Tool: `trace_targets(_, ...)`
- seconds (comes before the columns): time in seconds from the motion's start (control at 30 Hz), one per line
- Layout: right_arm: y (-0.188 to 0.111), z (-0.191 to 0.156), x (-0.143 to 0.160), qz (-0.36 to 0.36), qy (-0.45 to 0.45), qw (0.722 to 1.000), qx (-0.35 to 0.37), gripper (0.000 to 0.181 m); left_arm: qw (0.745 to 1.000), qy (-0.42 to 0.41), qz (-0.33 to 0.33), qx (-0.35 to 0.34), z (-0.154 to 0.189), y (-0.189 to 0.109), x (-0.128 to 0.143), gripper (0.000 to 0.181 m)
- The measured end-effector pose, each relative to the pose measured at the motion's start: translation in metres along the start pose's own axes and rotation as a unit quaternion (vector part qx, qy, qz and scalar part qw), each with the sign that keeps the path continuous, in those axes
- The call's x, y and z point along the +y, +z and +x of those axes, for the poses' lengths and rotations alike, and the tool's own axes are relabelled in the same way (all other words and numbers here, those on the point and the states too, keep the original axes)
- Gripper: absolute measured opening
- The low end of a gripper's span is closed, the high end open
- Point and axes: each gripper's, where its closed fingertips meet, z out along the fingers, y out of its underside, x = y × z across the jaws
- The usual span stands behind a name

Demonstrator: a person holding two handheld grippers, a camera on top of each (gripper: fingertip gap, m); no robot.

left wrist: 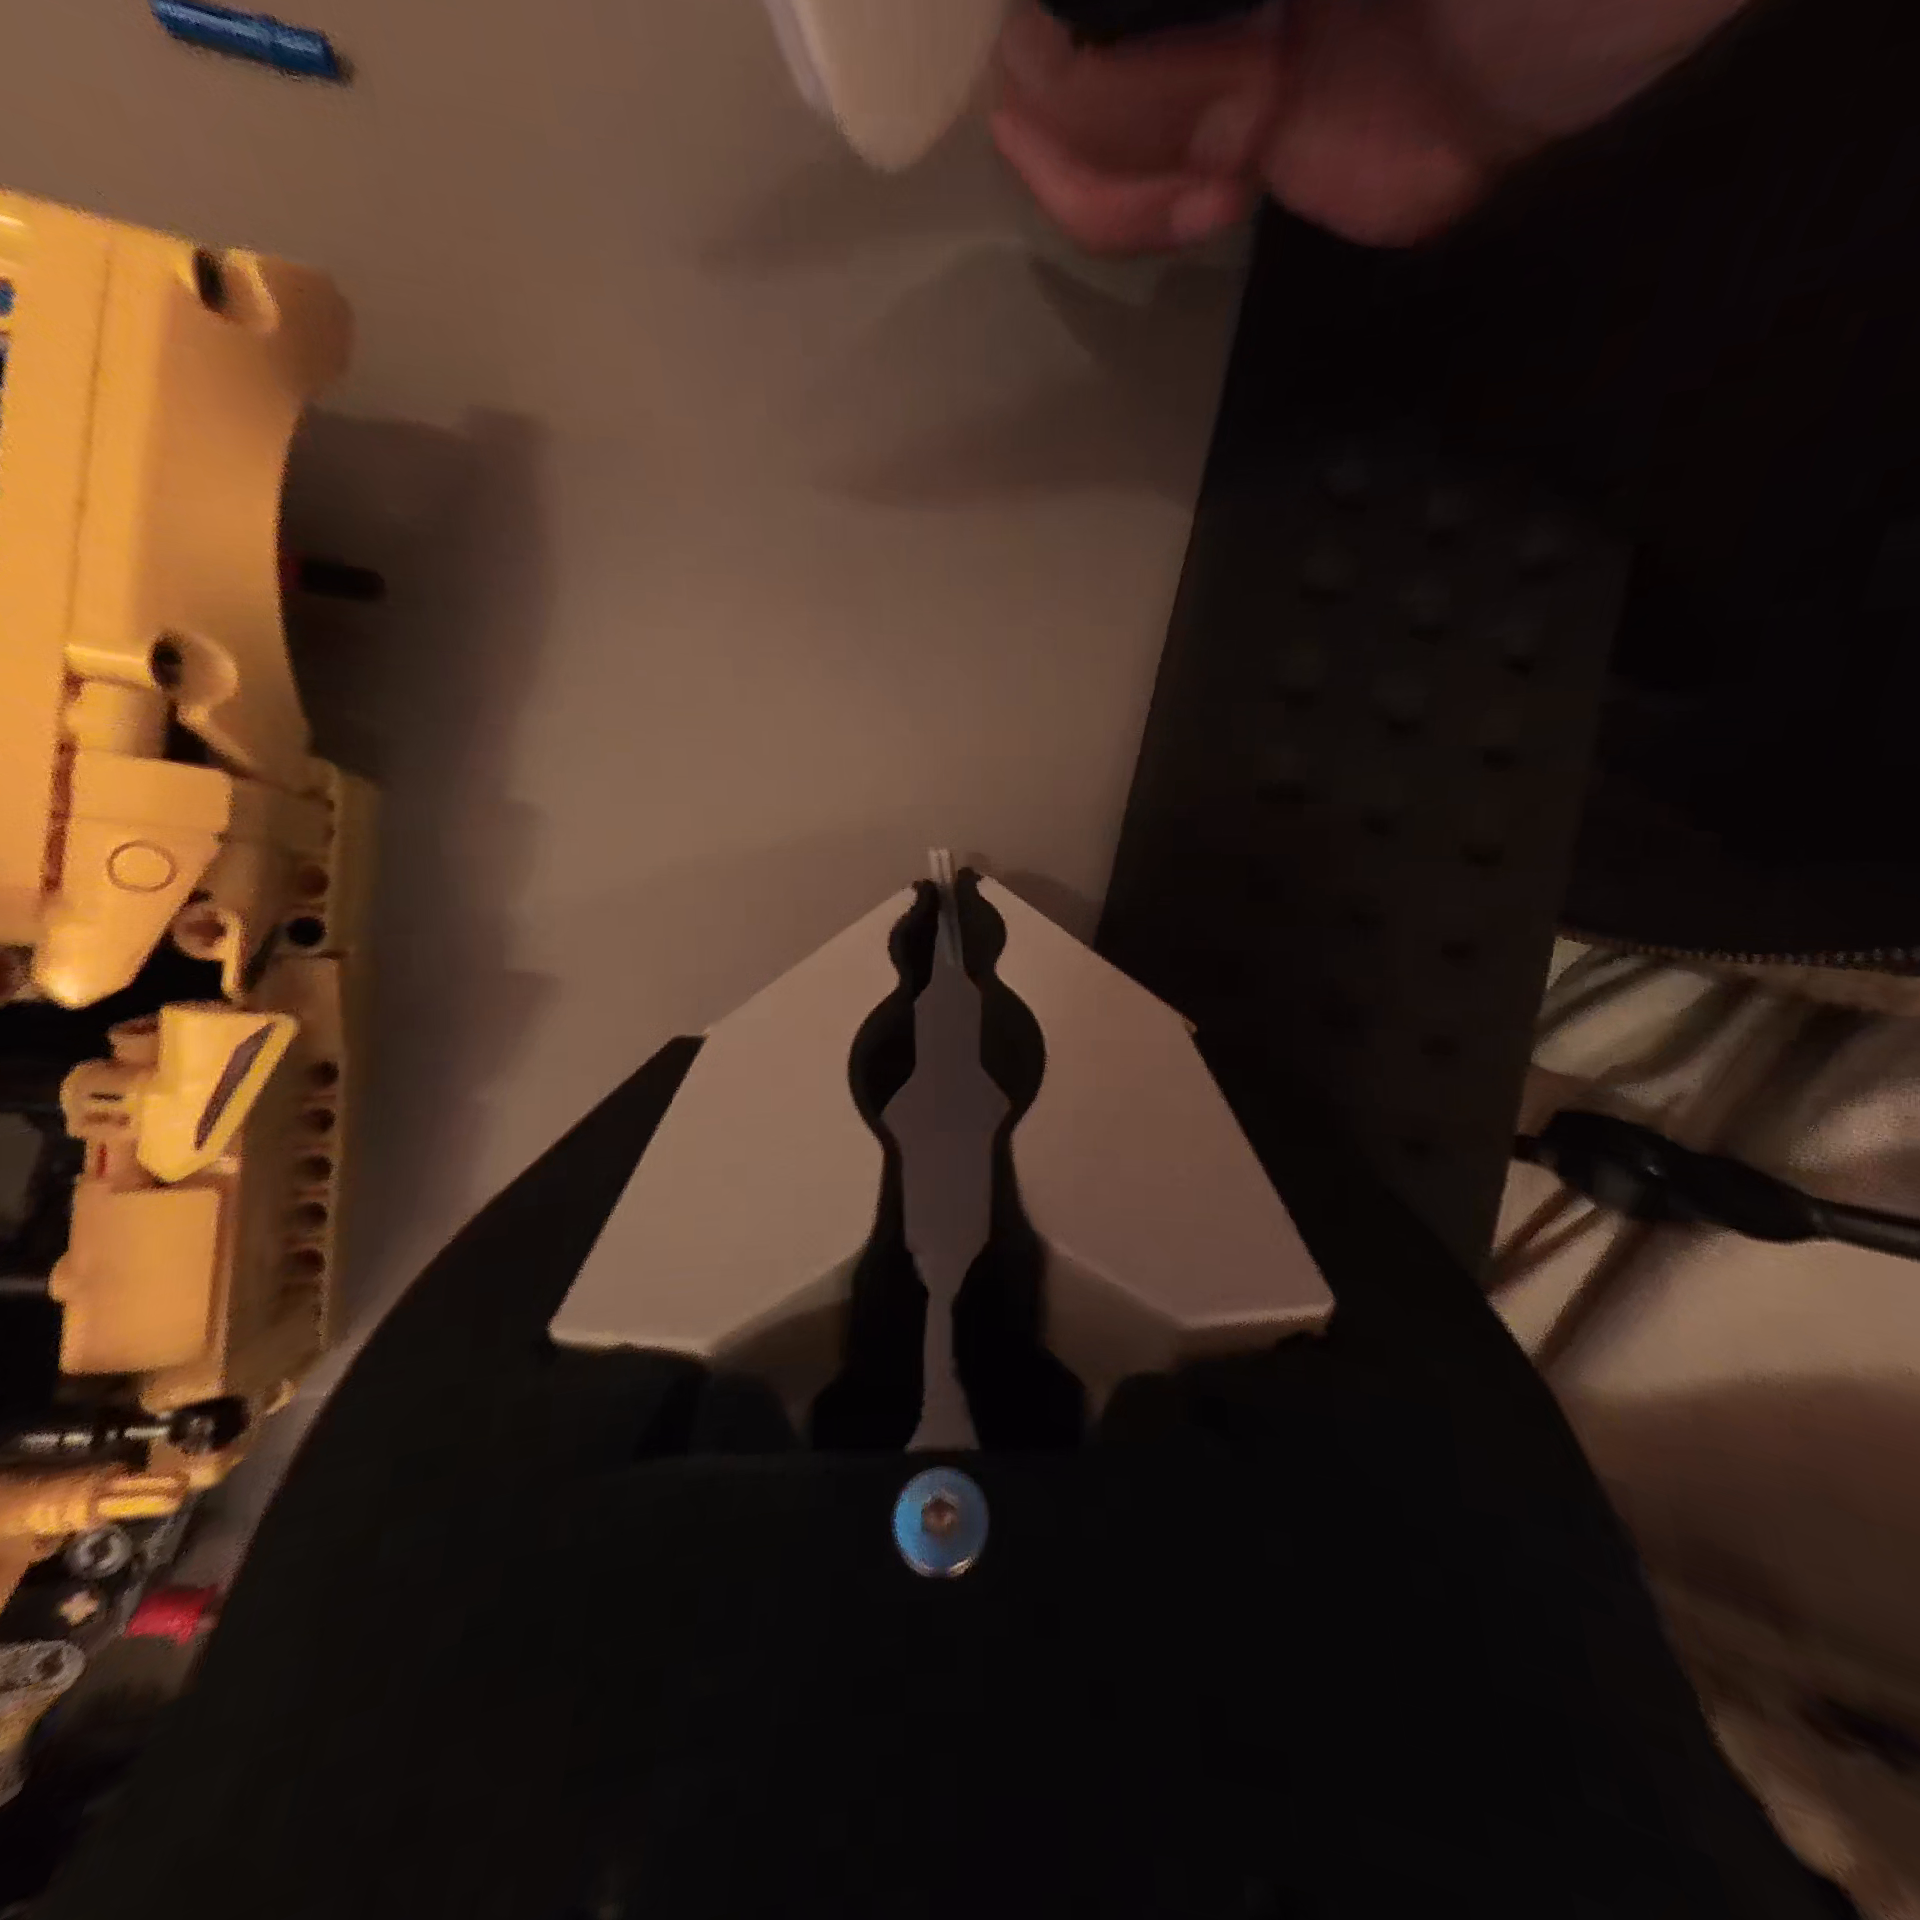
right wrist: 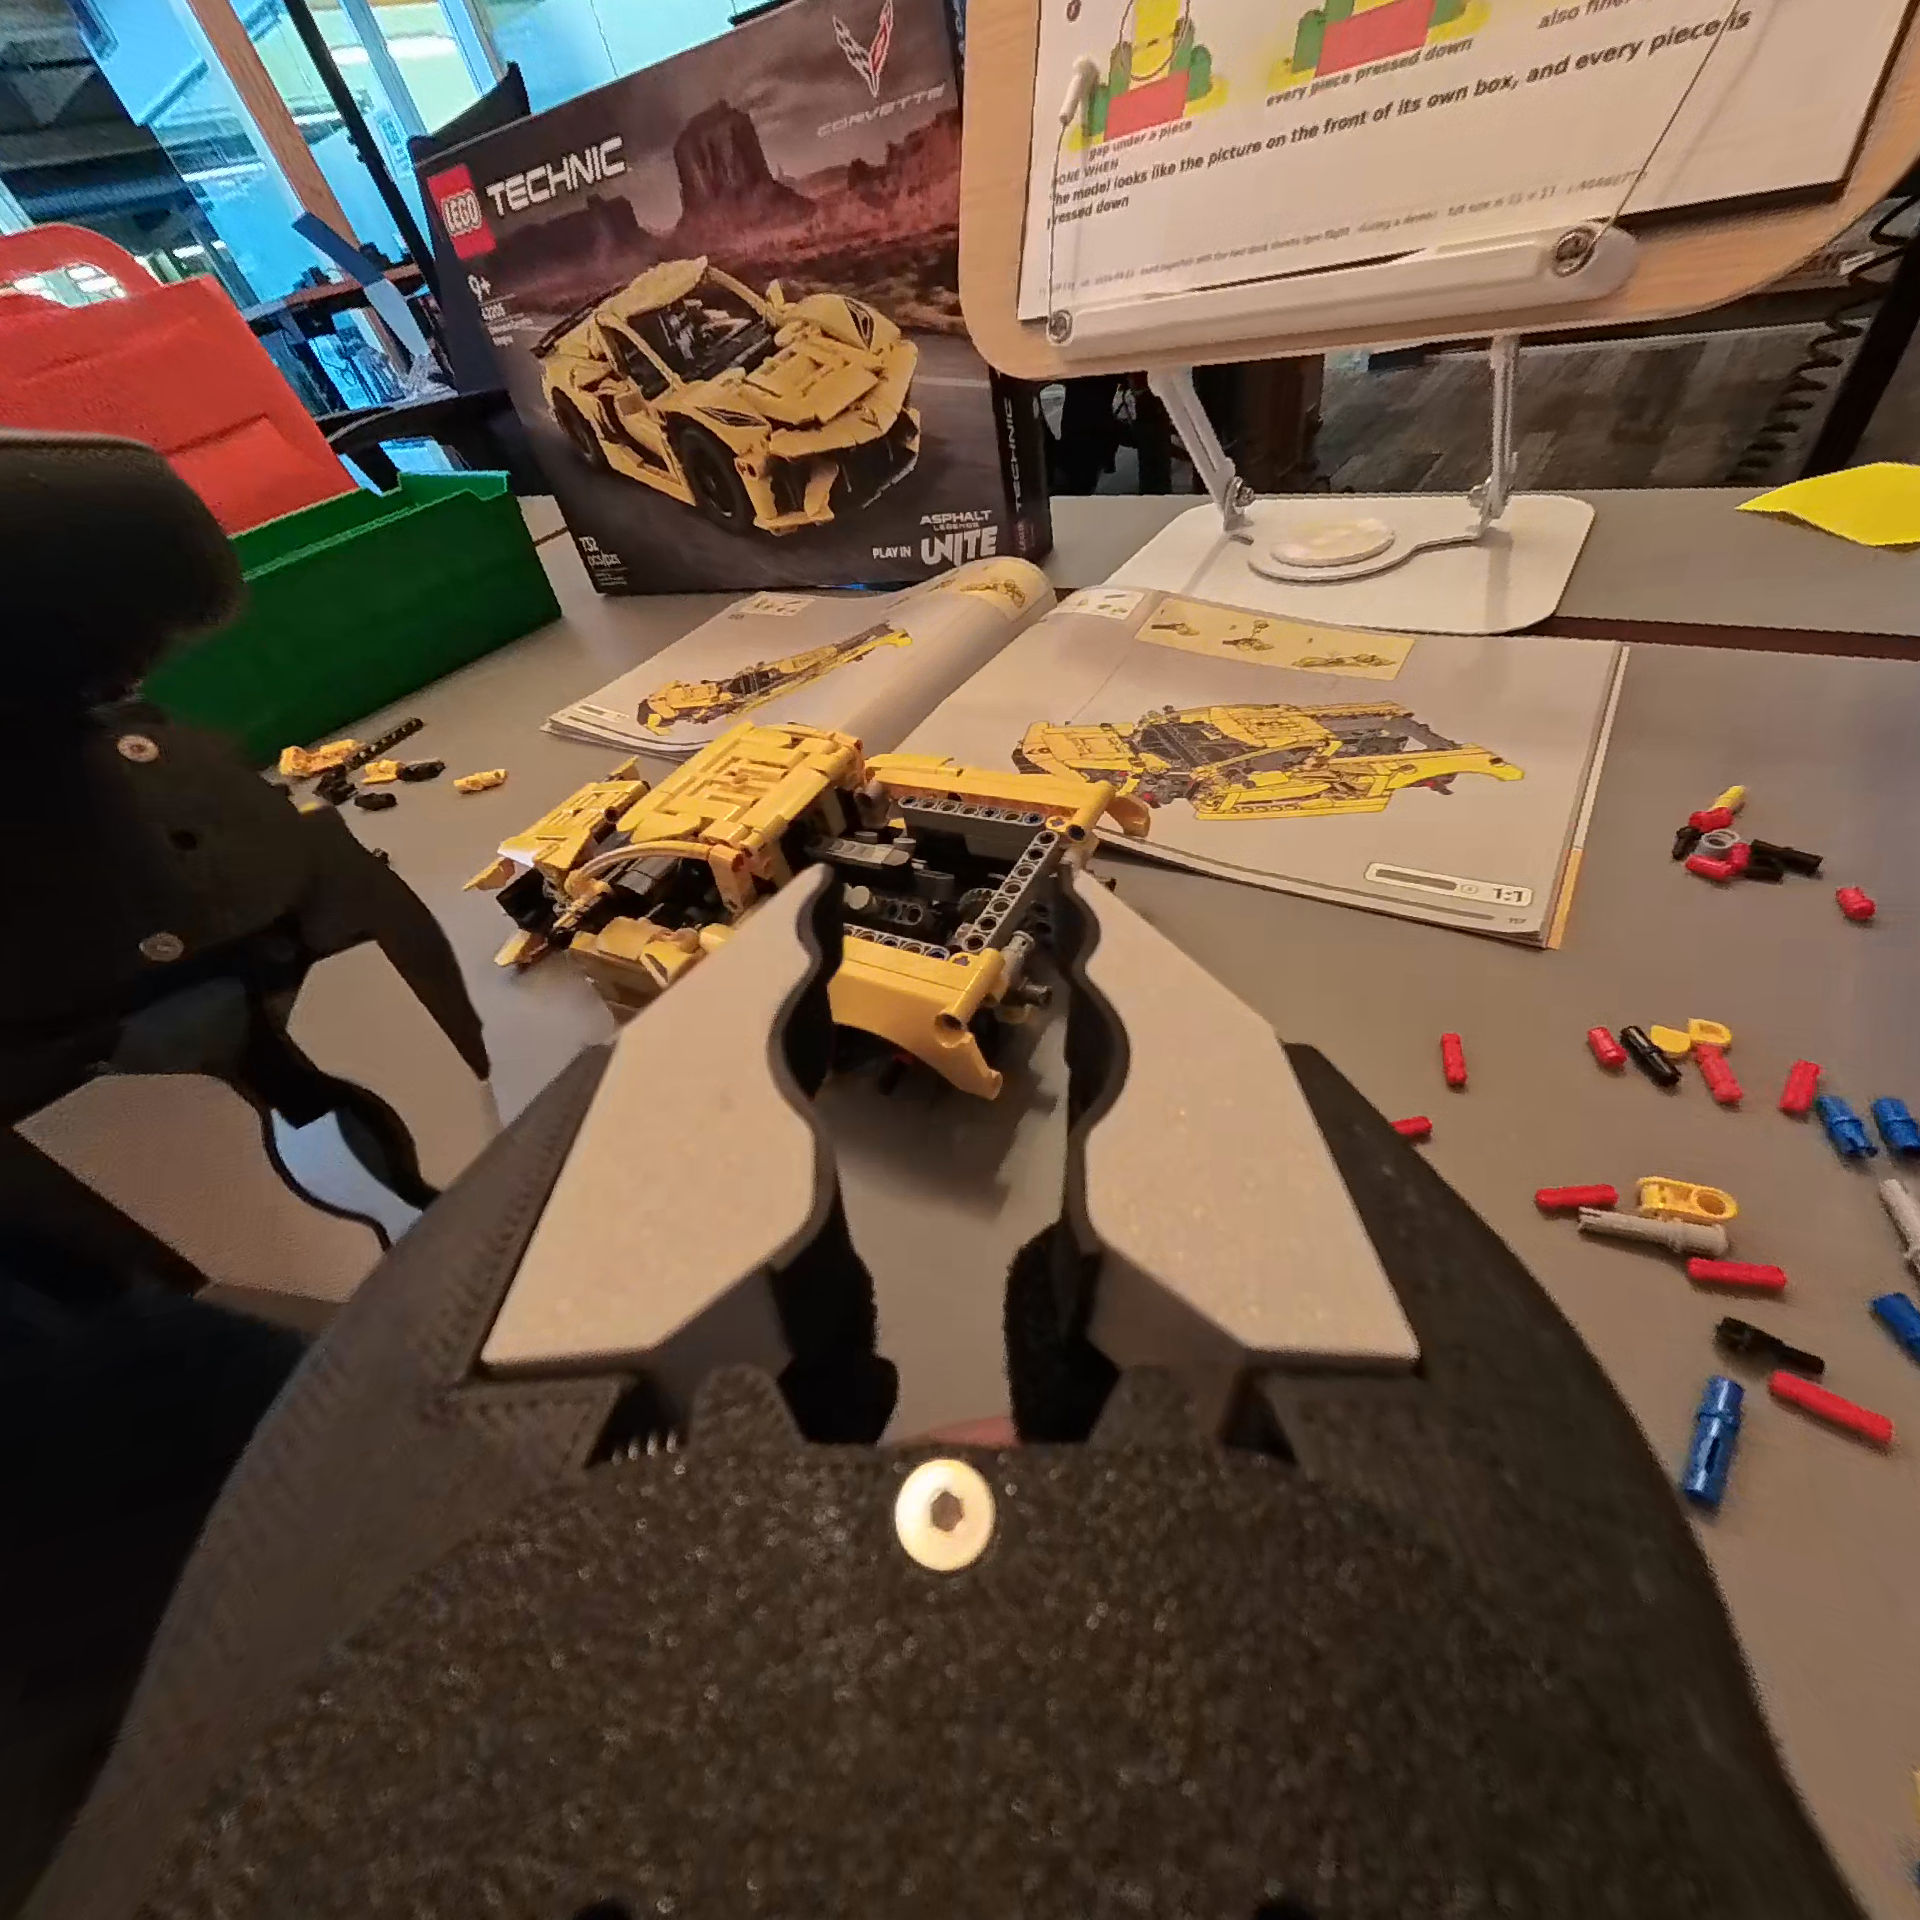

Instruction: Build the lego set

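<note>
My right gripper (right wrist: 945, 914) hangs with its jaws wide apart, holding nothing; its grey fingers (right wrist: 707, 1101) frame the near end of the half-built yellow car (right wrist: 790, 862), though I cannot tell whether they touch it. The car sits on the grey table (right wrist: 1351, 1091), just near of the open instruction booklet (right wrist: 1299, 758). In the left wrist view my left gripper (left wrist: 943, 888) has its jaws almost together on a thin pale sliver (left wrist: 941, 868); I cannot tell what that piece is. The same car (left wrist: 156, 779) lies blurred at that view's left edge, and a dark studded surface (left wrist: 1382, 675) crosses the right side.

For containers, I see 1 green bin (right wrist: 364, 592) at far left with a red lid or bag (right wrist: 166, 384) rising behind it; its contents are hidden from me. The set's box (right wrist: 748, 343) stands upright at the far side of the table, dark, with a picture of a yellow sports car, a red logo patch in one corner and white lettering. Right of it a white stand (right wrist: 1351, 540) carries a wooden board with a printed sheet (right wrist: 1403, 135) of text and coloured brick drawings.

Loose red, blue, black and yellow pins (right wrist: 1714, 1226) scatter across the table's right side. A smaller cluster of yellow and black parts (right wrist: 364, 769) lies just near of the green bin. My other gripper's black body (right wrist: 156, 831) fills the left edge.
</note>
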Motion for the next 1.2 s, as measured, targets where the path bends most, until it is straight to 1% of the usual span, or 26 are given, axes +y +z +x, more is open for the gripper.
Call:
trace_targets(0.13, 0.002, 0.000, 0.003, -0.010, -0.014, 1.000, 0.005, 0.040, 1.000, 0.020, -0.013, -0.011, -0.004, 0.005, 0.002, 0.003)
trace_targets(0.27, 0.004, -0.001, 0.005, -0.015, -0.017, 1.000, 0.003, 0.040, 0.998, 0.041, -0.032, -0.021, -0.008, 0.009, 0.011, 0.004)
trace_targets(0.5, 0.004, -0.003, 0.006, -0.017, -0.021, 1.000, 0.000, 0.040, 0.999, 0.039, -0.019, -0.011, -0.006, 0.011, 0.009, 0.004)
trace_targets(0.53, 0.003, -0.002, 0.005, -0.015, -0.020, 1.000, 0.002, 0.041, 0.999, 0.039, -0.014, -0.006, -0.005, 0.011, 0.008, 0.009)
trace_targets(0.6, -0.002, 0.002, 0.004, -0.019, -0.014, 1.000, 0.007, 0.039, 0.999, 0.031, 0.005, 0.001, -0.004, 0.008, 0.004, 0.028)
trace_targets(0.67, -0.010, 0.009, 0.008, -0.037, -0.008, 0.999, 0.012, 0.035, 0.999, 0.026, 0.035, 0.011, -0.005, -0.007, -0.001, 0.028)
trace_targets(0.7, -0.015, 0.018, 0.008, -0.041, -0.012, 0.999, 0.031, 0.034, 0.998, 0.023, 0.062, 0.008, -0.009, -0.018, -0.007, 0.028)
trace_targets(0.77, -0.028, 0.046, 0.009, -0.053, -0.019, 0.995, 0.086, 0.032, 0.990, 0.018, 0.139, -0.004, -0.023, -0.049, -0.021, 0.028)
trace_targets(0.8, -0.034, 0.060, 0.012, -0.068, -0.021, 0.991, 0.112, 0.032, 0.982, 0.012, 0.188, -0.016, -0.034, -0.067, -0.029, 0.028)
trace_targets(0.87, -0.050, 0.088, 0.018, -0.102, -0.033, 0.980, 0.165, 0.032, 0.956, -0.008, 0.286, -0.058, -0.067, -0.107, -0.039, 0.028)
trace_targets(0.93, -0.069, 0.117, 0.024, -0.134, -0.042, 0.968, 0.208, 0.031, 0.926, -0.043, 0.361, -0.104, -0.104, -0.144, -0.037, 0.028)
trace_targets(0.97, -0.079, 0.129, 0.028, -0.149, -0.038, 0.963, 0.221, 0.031, 0.912, -0.065, 0.386, -0.120, -0.120, -0.158, -0.033, 0.028)
trace_targets(1.03, -0.092, 0.147, 0.036, -0.165, -0.021, 0.958, 0.232, 0.030, 0.898, -0.108, 0.398, -0.151, -0.144, -0.175, -0.017, 0.028)
trace_targets(1.07, -0.093, 0.152, 0.039, -0.169, -0.015, 0.958, 0.231, 0.031, 0.894, -0.112, 0.396, -0.174, -0.153, -0.179, -0.008, 0.027)
trace_targets(1.13, -0.085, 0.155, 0.044, -0.184, -0.018, 0.959, 0.214, 0.032, 0.891, -0.117, 0.380, -0.221, -0.172, -0.184, 0.008, 0.027)
trace_targets(1.2, -0.069, 0.157, 0.049, -0.220, -0.043, 0.953, 0.201, 0.032, 0.887, -0.121, 0.376, -0.239, -0.178, -0.187, 0.011, 0.027)
